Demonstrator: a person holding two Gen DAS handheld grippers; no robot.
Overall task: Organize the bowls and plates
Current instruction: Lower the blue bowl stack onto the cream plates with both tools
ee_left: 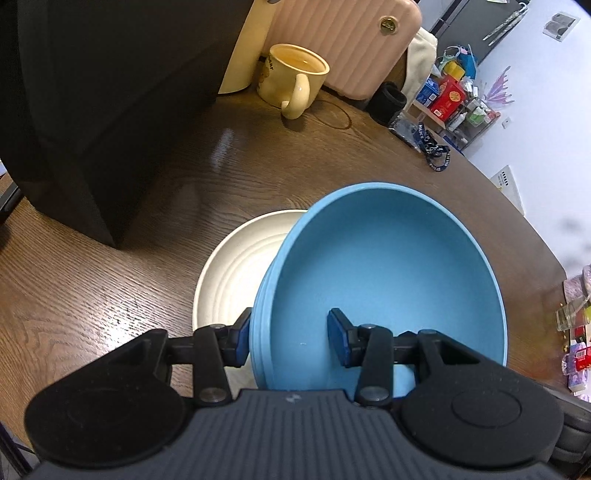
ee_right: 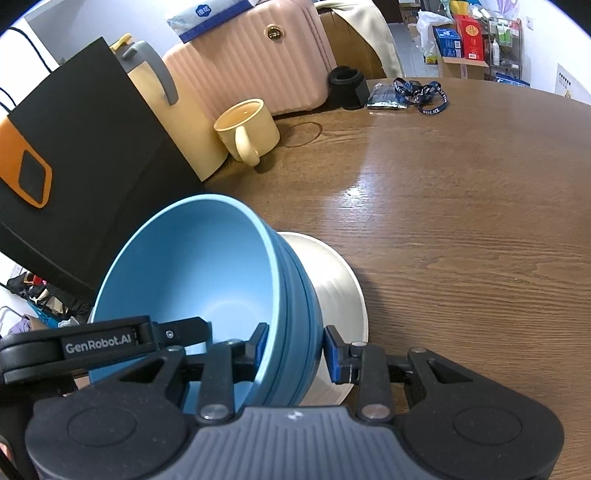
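I hold the blue bowl (ee_left: 384, 280) by its wall from both sides. My left gripper (ee_left: 291, 338) straddles the near-left rim, one pad (ee_left: 242, 341) pressed on the ribbed outside and the other pad (ee_left: 338, 338) inside the bowl; that inner pad looks a little off the wall in the left wrist view, so I cannot say for sure that it presses. My right gripper (ee_right: 295, 352) grips the opposite rim, one finger inside the bowl and one outside against its ribs. In the right wrist view the arm of my other gripper (ee_right: 99, 345) crosses the bowl's mouth, and its label reads "GenRobot.AI".

The bowl is tilted and sits over the cream plate (ee_left: 236, 266), which lies flat on the brown wooden table (ee_left: 110, 288); whether the bowl's base touches the plate is hidden.

Beyond the bowl stands a yellow mug (ee_right: 247, 131) with its handle toward me, with printing on its side too blurred to read. Behind it are a pink ribbed case (ee_right: 251, 62) with a round gold clasp, and a black bag (ee_right: 74, 162) with an orange mark. A blue lanyard (ee_right: 424, 92) lies at the table's far edge, its white lettering not legible to me. A blue-and-white tissue pack (ee_right: 210, 14) rests on the case.
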